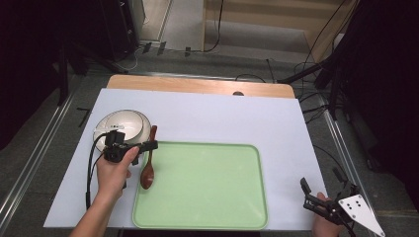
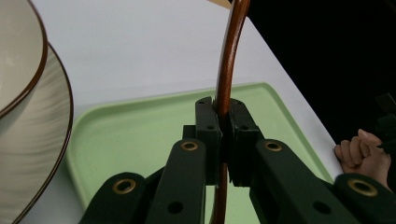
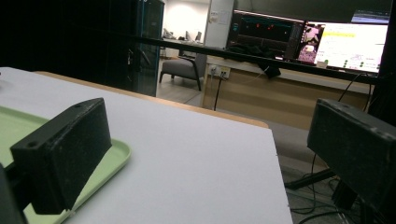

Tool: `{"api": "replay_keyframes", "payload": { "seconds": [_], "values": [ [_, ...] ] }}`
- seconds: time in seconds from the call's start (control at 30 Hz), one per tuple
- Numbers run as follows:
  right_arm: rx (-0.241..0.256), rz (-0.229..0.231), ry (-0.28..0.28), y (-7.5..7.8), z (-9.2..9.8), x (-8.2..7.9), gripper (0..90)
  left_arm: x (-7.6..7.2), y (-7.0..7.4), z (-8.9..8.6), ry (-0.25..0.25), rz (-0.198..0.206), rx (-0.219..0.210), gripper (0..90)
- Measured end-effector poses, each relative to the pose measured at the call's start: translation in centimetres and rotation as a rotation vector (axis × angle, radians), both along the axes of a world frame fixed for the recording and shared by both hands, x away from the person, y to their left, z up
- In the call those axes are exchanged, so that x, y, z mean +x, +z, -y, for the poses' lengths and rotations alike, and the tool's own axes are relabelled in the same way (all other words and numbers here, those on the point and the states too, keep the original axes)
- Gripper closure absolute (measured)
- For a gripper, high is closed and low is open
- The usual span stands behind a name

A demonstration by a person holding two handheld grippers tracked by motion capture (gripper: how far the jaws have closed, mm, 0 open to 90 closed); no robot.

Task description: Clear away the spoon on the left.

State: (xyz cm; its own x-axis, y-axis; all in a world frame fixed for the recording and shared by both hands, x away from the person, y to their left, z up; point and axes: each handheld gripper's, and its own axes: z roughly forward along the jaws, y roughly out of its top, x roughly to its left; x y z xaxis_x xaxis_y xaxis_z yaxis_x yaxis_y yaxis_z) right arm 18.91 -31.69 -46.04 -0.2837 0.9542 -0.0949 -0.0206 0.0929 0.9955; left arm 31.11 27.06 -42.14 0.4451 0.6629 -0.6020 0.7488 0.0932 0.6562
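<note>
At nine o'clock on the table, my left gripper (image 1: 150, 144) is squeezed tight on the spoon's (image 1: 148, 168) thin handle. The spoon is brown, shiny wood, lying over the tray's (image 1: 197, 217) left rim beside the bowl (image 1: 123, 126). Its scoop is hidden behind my jaws up close. My right gripper (image 1: 304, 190) at five o'clock gapes wide, empty.

The spoon (image 1: 147, 168) lies across the tray's (image 1: 207, 192) left rim (bowl (image 1: 122, 127) behind, on a plate (image 1: 103, 136)).

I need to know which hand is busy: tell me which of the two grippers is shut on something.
The left gripper: its jaws clamp the brown wooden spoon's handle, while the right gripper is open.
</note>
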Motion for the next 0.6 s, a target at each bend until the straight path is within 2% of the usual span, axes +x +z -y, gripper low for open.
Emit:
{"api": "replay_keyframes", "payload": {
  "seconds": [0.2,0.6],
  "values": [
    [-0.002,0.0,0.001,0.0,0.0,0.0,0.0,-0.7,-0.8,-0.2,-0.002,-0.024,-0.02,85.5],
    [0.003,-0.003,0.0,0.0,0.0,0.0,0.0,-1.9,-2.8,0.2,-0.025,-0.076,-0.1,85.5]
  ]
}}
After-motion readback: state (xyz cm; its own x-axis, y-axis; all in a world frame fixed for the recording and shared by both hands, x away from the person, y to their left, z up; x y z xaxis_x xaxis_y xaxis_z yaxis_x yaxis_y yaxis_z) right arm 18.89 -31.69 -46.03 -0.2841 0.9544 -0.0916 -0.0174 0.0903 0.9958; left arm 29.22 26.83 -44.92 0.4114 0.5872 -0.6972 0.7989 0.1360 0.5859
